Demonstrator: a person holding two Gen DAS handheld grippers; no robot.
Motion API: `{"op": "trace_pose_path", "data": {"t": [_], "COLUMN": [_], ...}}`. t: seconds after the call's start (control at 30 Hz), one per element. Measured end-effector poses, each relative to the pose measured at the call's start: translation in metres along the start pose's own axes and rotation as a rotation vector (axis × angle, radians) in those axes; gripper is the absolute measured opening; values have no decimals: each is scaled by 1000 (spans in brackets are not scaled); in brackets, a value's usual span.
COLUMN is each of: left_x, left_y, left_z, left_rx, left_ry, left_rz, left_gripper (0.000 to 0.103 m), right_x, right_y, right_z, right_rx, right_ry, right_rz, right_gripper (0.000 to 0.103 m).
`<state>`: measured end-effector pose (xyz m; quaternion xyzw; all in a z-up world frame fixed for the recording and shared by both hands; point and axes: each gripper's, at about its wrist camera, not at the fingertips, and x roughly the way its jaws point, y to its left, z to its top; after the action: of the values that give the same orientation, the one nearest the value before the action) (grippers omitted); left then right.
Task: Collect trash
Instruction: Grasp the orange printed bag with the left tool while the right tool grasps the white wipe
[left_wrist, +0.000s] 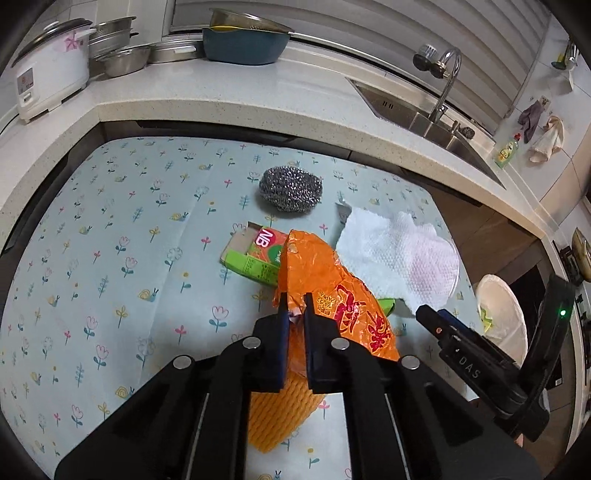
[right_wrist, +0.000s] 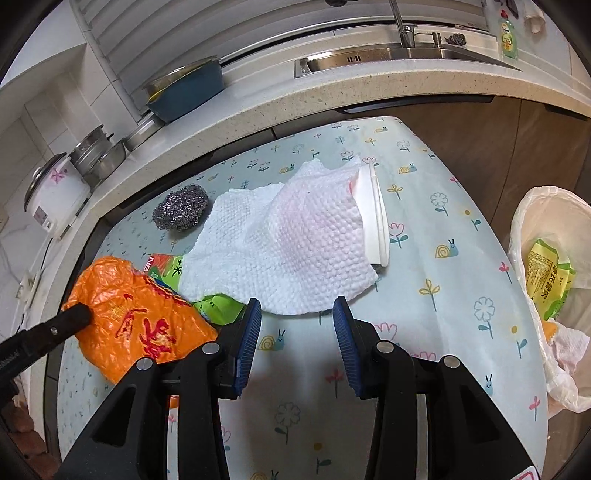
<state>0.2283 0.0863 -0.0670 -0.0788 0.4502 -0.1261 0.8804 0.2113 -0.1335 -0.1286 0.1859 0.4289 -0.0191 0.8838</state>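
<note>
Gripping orange wrapper on floral table; mid-collection, bag partly filled.
Left gripper pinched onto wrapper edge, fingers nearly together. Right gripper spread wide, holding nothing, just short of paper towel. Next, likely: lift clear, carry across to trash bag beside table edge.

Left gripper: black moulded body, dark blue finger pads, round silver bolt heads on linkage. Right gripper: same black frame, ribbed blue pads, silver bolts; white "DAS" lettering, green LED seen on housing.
</note>
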Motion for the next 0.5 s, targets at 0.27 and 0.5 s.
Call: {"op": "trace_pose_path", "data": {"t": [0.27, 0.5], "left_x": [6, 17], "left_y": [5, 1], "left_z": [8, 1], "left_rx": [-9, -10], "left_ry": [-11, 11], "left_rz": [5, -1], "left_gripper": [7, 7], "right_x": [8, 11], "right_y": [-10, -14], "right_z": [-4, 0], "right_rx": [28, 42], "right_ry": [20, 7], "right_rz": [-2, 3], "right_gripper": [40, 40]}}
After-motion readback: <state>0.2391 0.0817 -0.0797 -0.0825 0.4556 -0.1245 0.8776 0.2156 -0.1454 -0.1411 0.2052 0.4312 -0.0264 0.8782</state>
